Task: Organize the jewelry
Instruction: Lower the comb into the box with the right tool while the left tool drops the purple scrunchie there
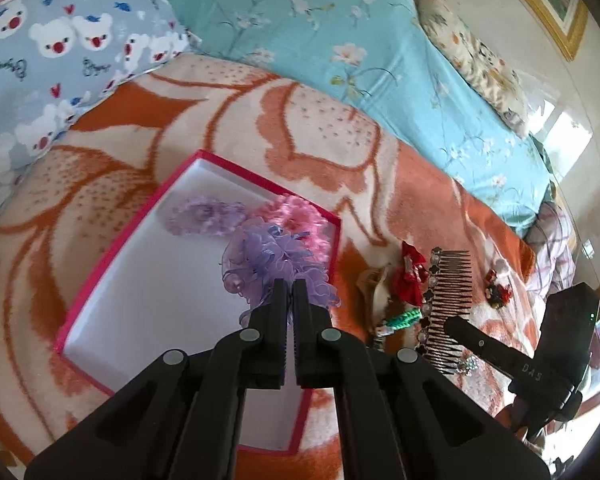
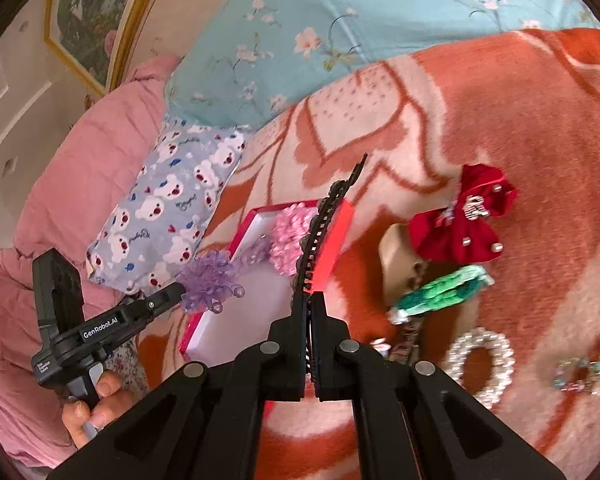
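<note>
My left gripper is shut on a frilly purple scrunchie and holds it over the right part of a pink-rimmed white box. A lilac scrunchie and a pink scrunchie lie in the box's far corner. My right gripper is shut on a dark toothed comb, seen edge-on just right of the box. The left wrist view shows that comb with flower studs, above the blanket. In the right wrist view the left gripper carries the purple scrunchie.
On the orange-and-cream blanket right of the box lie a red bow, a green crocheted clip, a beige claw clip, a rhinestone ring and a teal sparkly piece. Pillows line the far side.
</note>
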`<state>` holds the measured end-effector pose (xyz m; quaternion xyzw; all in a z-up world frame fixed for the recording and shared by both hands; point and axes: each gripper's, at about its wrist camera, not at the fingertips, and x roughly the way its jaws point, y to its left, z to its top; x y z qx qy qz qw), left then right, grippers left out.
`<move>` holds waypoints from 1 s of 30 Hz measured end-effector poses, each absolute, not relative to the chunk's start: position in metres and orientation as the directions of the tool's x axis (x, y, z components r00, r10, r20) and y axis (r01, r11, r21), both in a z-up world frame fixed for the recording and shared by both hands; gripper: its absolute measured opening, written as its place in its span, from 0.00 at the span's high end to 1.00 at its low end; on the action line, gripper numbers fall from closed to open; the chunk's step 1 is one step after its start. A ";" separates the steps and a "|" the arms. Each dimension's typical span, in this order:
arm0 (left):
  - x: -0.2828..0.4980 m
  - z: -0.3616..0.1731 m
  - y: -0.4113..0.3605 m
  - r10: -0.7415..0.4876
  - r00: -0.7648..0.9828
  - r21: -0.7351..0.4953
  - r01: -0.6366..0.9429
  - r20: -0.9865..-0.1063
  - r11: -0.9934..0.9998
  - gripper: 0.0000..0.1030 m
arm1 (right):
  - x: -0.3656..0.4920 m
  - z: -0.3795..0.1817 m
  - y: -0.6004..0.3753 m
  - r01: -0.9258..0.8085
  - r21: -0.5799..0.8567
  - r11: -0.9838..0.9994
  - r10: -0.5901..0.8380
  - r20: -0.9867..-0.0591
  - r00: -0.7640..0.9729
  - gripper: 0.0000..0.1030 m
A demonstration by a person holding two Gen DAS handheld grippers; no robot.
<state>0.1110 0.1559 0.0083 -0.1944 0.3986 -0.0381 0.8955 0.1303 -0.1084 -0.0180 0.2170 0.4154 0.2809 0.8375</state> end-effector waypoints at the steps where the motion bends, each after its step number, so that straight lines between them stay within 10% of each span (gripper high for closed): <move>1: 0.110 0.008 0.160 -0.221 0.681 -0.381 -0.093 -0.698 0.920 0.99 | 0.130 -0.018 -0.105 -0.294 0.596 0.747 0.653 -0.575 0.493 0.99; 30: 0.132 -0.045 0.227 -0.200 0.650 -0.427 -0.212 -0.733 0.879 0.99 | 0.163 -0.064 0.018 -0.356 0.582 0.731 0.681 -0.654 0.329 0.99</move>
